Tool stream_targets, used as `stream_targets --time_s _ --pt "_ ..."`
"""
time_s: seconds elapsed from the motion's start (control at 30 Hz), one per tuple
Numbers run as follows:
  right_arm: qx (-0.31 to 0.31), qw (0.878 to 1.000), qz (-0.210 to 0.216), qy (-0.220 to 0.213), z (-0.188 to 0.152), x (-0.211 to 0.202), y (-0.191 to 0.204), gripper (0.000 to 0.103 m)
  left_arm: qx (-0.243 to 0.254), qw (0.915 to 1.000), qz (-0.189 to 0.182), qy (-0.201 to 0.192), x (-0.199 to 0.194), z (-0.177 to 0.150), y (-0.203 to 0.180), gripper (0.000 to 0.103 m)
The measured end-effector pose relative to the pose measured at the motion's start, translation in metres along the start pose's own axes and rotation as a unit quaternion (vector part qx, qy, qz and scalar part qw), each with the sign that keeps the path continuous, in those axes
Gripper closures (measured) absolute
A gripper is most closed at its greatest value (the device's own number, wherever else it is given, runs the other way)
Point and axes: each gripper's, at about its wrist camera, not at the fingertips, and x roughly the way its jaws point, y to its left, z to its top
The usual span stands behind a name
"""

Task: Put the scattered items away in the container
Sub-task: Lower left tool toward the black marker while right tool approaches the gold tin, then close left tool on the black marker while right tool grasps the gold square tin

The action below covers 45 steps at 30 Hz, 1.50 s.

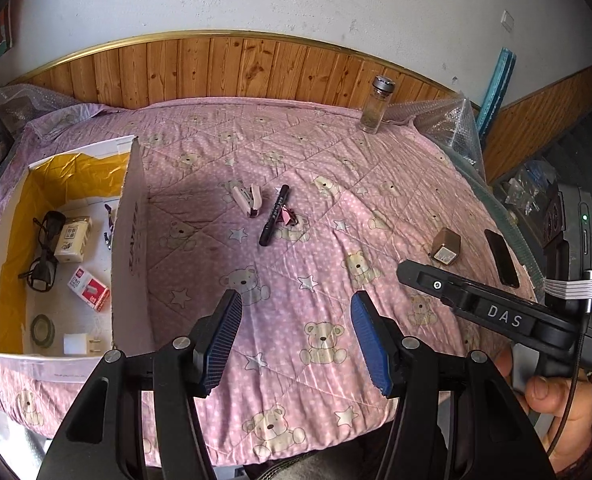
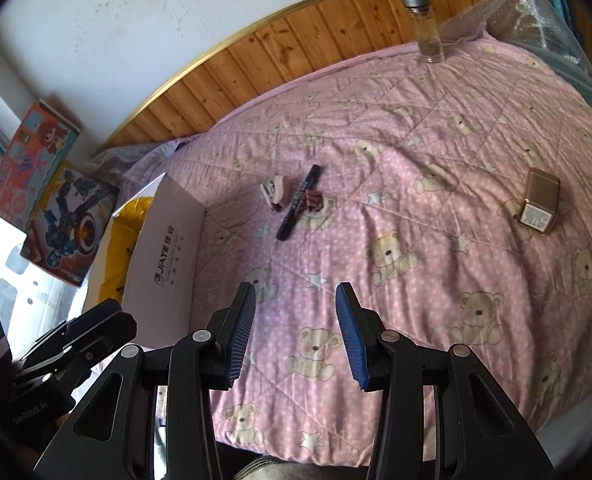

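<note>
A white cardboard box (image 1: 130,240) (image 2: 168,248) with a yellow lining stands at the left of the pink bear-print cloth (image 1: 315,216). Inside lie glasses (image 1: 42,248), a small carton (image 1: 74,238), a red-and-white staple box (image 1: 88,288), a tape roll (image 1: 42,330) and a white plug (image 1: 82,345). On the cloth lie a pink stapler (image 1: 248,199) (image 2: 274,192), a black marker (image 1: 274,215) (image 2: 299,207) and a pink binder clip (image 1: 288,216) (image 2: 313,202). A gold tin (image 1: 447,247) (image 2: 539,207) sits far right. My left gripper (image 1: 296,336) and right gripper (image 2: 296,334) hover open and empty near the front edge.
A glass jar with a metal lid (image 1: 375,106) (image 2: 425,28) stands at the back right. A dark phone (image 1: 501,258) lies near the right edge. Wood panelling (image 1: 236,70) backs the table. A hand (image 1: 555,396) holds the right gripper's handle. Toy boxes (image 2: 52,184) lean at the left.
</note>
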Motion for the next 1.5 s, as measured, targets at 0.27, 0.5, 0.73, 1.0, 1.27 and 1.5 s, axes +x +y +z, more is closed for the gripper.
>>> stream_targets --time_s 0.27,0.5,0.73,1.0,1.27,1.5 --pt "0.083 0.993 -0.078 -0.04 0.016 -0.011 -0.075 0.052 0.0 0.9997 -0.006 0.022 0.056 0.02 -0.001 0.045" --pt "0.124 0.981 -0.14 -0.051 0.033 -0.005 -0.13 0.05 -0.015 0.999 -0.009 0.041 0.11 0.038 0.011 0.045" --pt "0.137 0.971 -0.191 -0.042 0.046 0.014 -0.163 0.048 -0.027 0.9976 -0.004 0.064 0.169 0.05 0.028 0.045" --pt "0.125 0.961 -0.243 -0.045 0.07 0.026 -0.187 0.042 -0.027 0.9969 0.007 0.074 0.219 0.064 0.047 0.045" --pt "0.115 0.955 -0.274 -0.014 0.081 0.062 -0.209 0.041 -0.014 0.997 0.023 0.073 0.258 0.065 0.056 0.046" --pt "0.118 0.957 -0.267 0.005 0.074 0.083 -0.222 0.042 0.063 0.9958 0.05 0.045 0.264 0.061 0.038 0.08"
